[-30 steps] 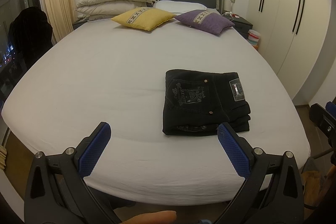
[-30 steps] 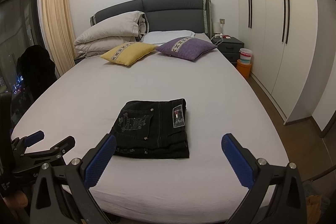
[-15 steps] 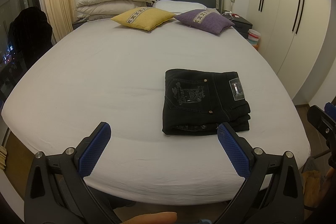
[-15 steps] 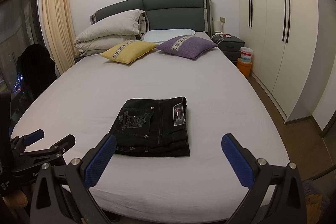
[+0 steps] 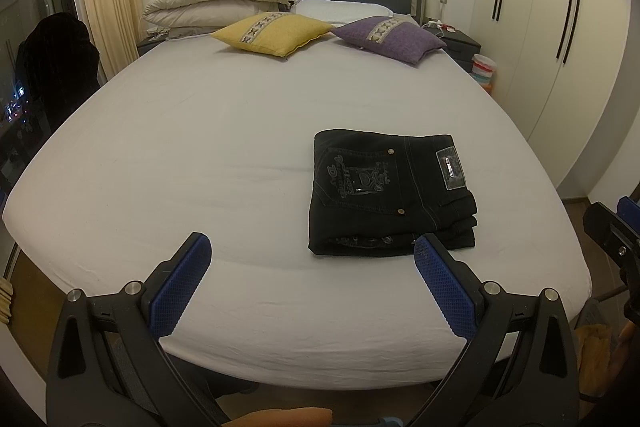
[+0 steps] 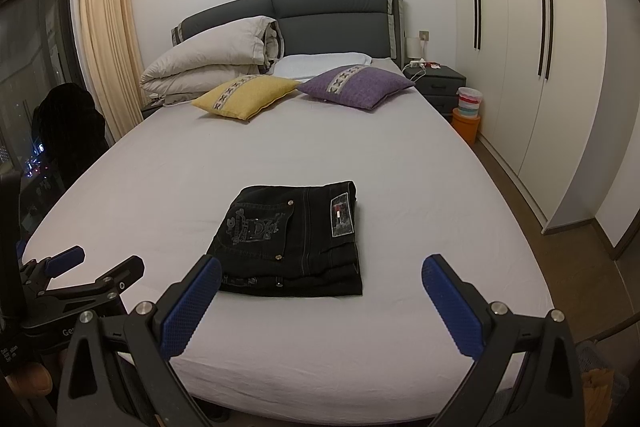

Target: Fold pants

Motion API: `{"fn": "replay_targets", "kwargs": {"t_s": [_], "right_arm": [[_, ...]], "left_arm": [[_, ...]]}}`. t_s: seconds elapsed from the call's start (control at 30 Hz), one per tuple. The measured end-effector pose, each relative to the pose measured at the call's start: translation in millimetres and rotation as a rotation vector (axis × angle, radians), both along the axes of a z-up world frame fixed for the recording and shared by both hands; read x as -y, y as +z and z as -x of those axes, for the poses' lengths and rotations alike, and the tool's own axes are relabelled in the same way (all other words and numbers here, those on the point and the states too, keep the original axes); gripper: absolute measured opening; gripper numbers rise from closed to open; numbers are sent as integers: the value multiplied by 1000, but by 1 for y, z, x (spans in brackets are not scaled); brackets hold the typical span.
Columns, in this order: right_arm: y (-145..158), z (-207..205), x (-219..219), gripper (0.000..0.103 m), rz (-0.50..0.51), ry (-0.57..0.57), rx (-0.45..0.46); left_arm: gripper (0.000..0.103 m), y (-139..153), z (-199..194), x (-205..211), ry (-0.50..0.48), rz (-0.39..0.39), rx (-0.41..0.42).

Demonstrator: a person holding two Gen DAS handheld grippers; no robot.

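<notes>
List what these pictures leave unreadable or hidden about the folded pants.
- Pants: lower layers hidden beneath the top fold, both views.
- Pocket lettering: too small to read.
- Near edge, left wrist view: partly covered by a left gripper finger.

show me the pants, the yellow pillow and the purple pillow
pants (image 6: 288, 239), right wrist view, on the back pocket
yellow pillow (image 6: 248, 95), right wrist view, on its top face
purple pillow (image 5: 394, 37), left wrist view, on its top face
</notes>
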State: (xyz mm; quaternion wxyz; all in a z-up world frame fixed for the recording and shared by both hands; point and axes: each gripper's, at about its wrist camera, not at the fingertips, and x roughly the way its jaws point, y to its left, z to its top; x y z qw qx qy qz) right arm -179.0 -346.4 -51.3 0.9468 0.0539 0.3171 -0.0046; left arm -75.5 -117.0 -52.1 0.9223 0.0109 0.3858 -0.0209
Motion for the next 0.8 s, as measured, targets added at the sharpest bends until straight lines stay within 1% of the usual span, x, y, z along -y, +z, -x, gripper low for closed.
{"fn": "replay_targets", "kwargs": {"t_s": [0.27,0.4,0.57,0.73,0.8], "right_arm": [[0,0,0,103,0,0,-1],[0,0,1,103,0,1,-2],[-8,3,-1,103,-2,1,-7],[-11,3,1,103,-7,2,-14],[-10,2,3,103,-10,2,-18]], "left_arm": [[103,-2,0,0,0,-2,-1],[103,-7,1,-1,-2,-2,-4],[103,-9,3,-2,0,-5,-9],[103,-8,6,-2,-2,-16,11],[103,-9,7,-3,6,-25,7]]}}
